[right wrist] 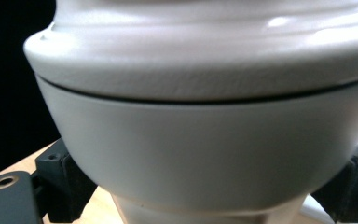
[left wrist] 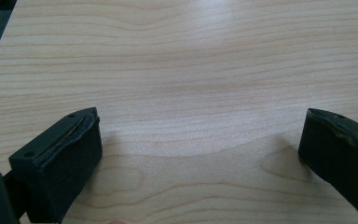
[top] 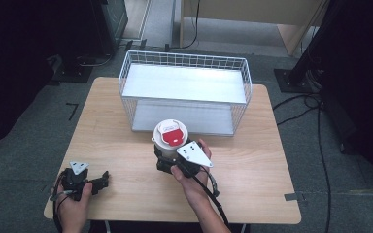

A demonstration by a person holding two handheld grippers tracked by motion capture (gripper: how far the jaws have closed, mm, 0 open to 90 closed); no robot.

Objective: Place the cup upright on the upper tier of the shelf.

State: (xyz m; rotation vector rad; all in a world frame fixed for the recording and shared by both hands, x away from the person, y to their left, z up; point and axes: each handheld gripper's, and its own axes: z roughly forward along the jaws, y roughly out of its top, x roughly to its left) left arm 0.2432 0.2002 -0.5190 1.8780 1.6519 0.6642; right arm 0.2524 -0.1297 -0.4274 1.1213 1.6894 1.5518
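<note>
A white cup [top: 171,133] with a red and white label on its lid stands upright just in front of the wire basket [top: 184,100]. My right gripper [top: 166,156] is shut on the cup's lower body. In the right gripper view the cup [right wrist: 205,154] looms close, with the right gripper [right wrist: 209,198] pressing a black jaw against each side. Whether the cup's base touches the table I cannot tell. My left gripper [top: 102,180] rests at the table's front left, open. In the left gripper view the left gripper [left wrist: 200,154] has only bare wood between its wide-apart jaws.
The wooden table [top: 252,165] carries the white wire basket at its far middle, which holds a pale shelf board. Grey carpet surrounds the table. Dark stands and cables [top: 315,121] lie on the floor to the right and at the back left.
</note>
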